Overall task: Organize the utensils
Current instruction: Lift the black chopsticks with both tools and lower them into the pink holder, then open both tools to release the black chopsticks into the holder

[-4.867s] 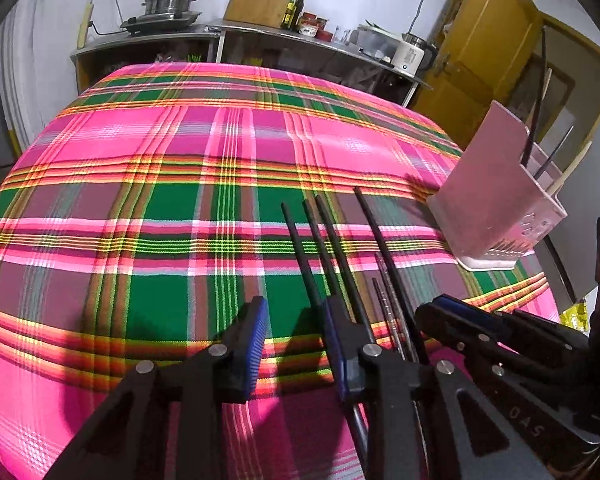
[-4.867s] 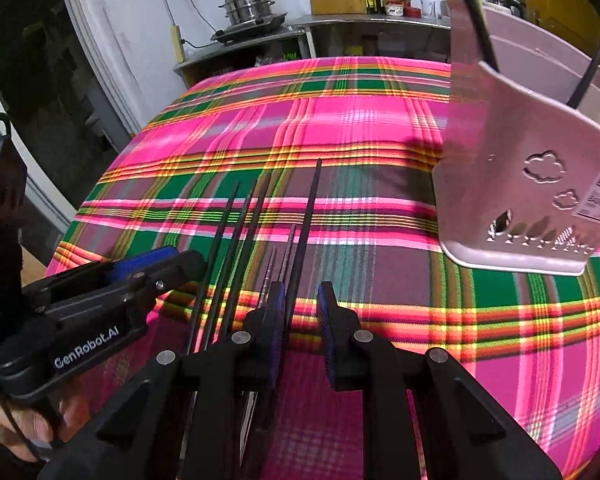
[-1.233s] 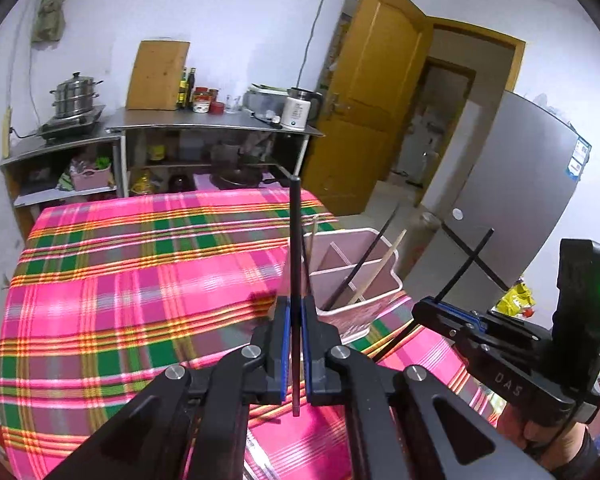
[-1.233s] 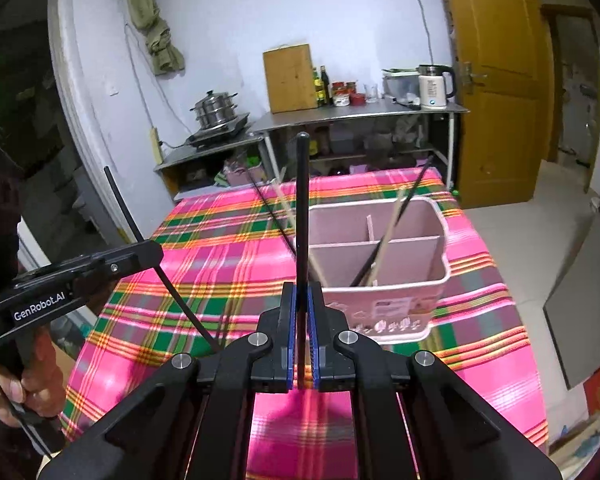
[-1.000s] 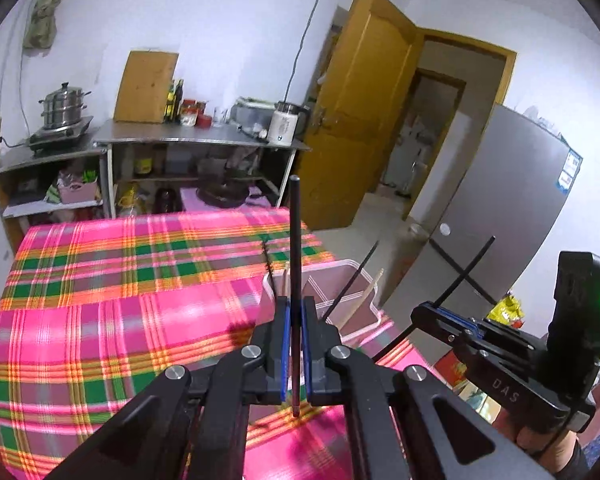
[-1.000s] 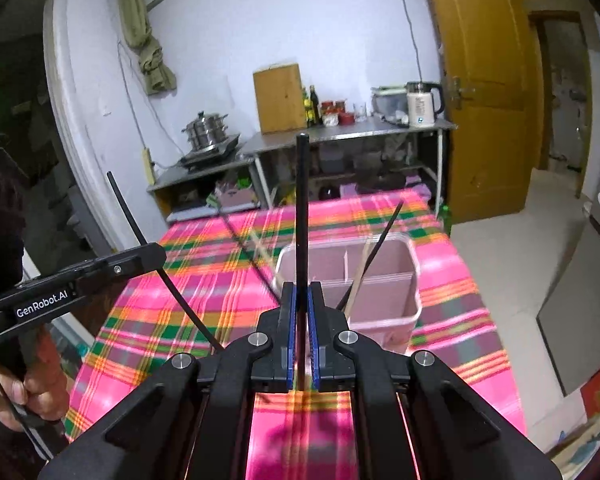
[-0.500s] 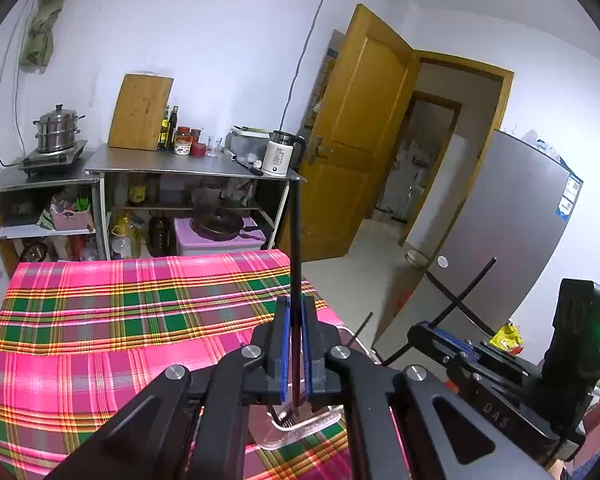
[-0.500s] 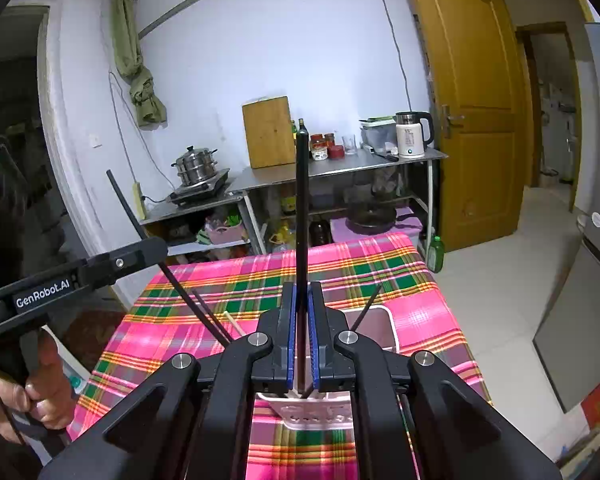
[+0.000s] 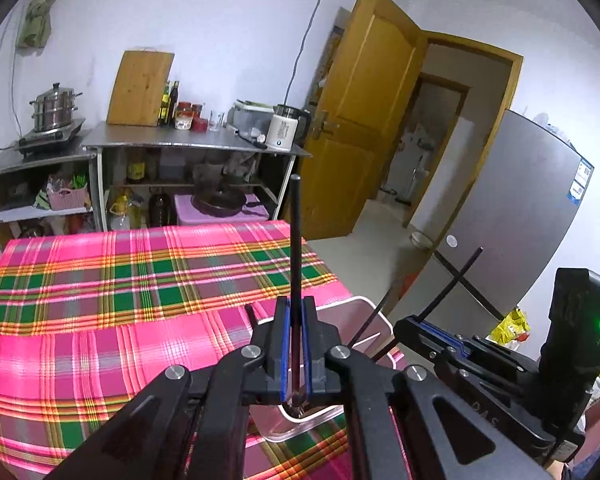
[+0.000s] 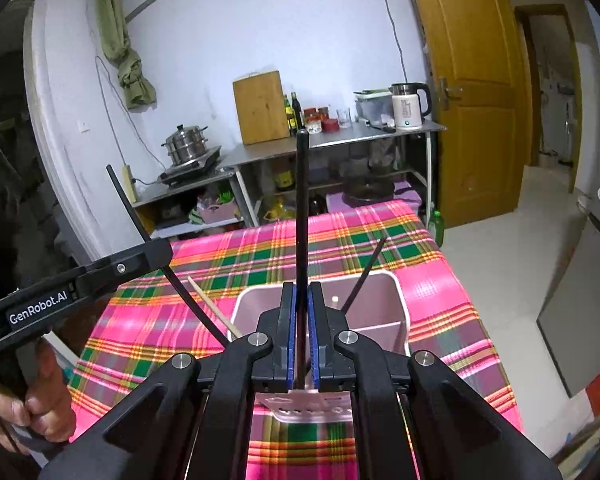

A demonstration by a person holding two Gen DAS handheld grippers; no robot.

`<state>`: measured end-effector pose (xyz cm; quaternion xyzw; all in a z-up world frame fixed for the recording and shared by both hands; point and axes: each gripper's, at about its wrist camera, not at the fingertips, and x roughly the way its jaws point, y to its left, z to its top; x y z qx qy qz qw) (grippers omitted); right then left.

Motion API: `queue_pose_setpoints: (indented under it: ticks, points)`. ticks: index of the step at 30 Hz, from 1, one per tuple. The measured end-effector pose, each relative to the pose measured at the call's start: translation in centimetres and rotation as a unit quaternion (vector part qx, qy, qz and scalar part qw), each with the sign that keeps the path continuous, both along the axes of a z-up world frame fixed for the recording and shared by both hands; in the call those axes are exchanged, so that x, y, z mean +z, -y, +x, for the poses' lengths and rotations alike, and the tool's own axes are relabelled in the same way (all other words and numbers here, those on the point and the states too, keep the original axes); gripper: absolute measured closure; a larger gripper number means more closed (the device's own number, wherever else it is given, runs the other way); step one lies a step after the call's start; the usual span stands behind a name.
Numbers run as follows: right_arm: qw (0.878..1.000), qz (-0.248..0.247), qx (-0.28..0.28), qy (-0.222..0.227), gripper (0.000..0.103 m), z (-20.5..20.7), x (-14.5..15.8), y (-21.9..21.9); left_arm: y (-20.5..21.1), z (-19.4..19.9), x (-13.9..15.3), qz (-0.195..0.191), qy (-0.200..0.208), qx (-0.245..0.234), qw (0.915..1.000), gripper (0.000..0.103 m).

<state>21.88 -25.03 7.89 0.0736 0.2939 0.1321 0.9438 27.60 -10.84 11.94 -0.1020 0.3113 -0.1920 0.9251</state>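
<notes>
Your left gripper (image 9: 295, 356) and right gripper (image 10: 302, 340) each clamp one black chopstick (image 10: 302, 216) upright. Both have travelled from the counter (image 9: 100, 280) to above the pink holder (image 10: 380, 284), which already holds sticks. Insertion appears imminent; neither chopstick is released.

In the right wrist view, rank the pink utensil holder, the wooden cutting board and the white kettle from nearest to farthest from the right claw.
1. Pink utensil holder: on the plaid tablecloth, just beyond the right claw.
2 and 3. White kettle, right on the far counter, and wooden cutting board, leaning against the wall to its left: too close to call.
</notes>
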Motion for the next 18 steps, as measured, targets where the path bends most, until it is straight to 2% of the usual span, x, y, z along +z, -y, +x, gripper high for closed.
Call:
queue_pose_setpoints:
  ticks: [11,18]
  points:
    - [1.000,-0.007,0.001,-0.026,0.097,0.9,-2.4,-0.3,0.3,0.1,-2.7,0.008,-0.020,-0.001,0.9998,0.098]
    - [0.999,-0.011,0.007,-0.039,0.097,1.0,-2.9,-0.4,0.2,-0.3,-2.7,0.011,-0.019,-0.003,0.9998,0.096]
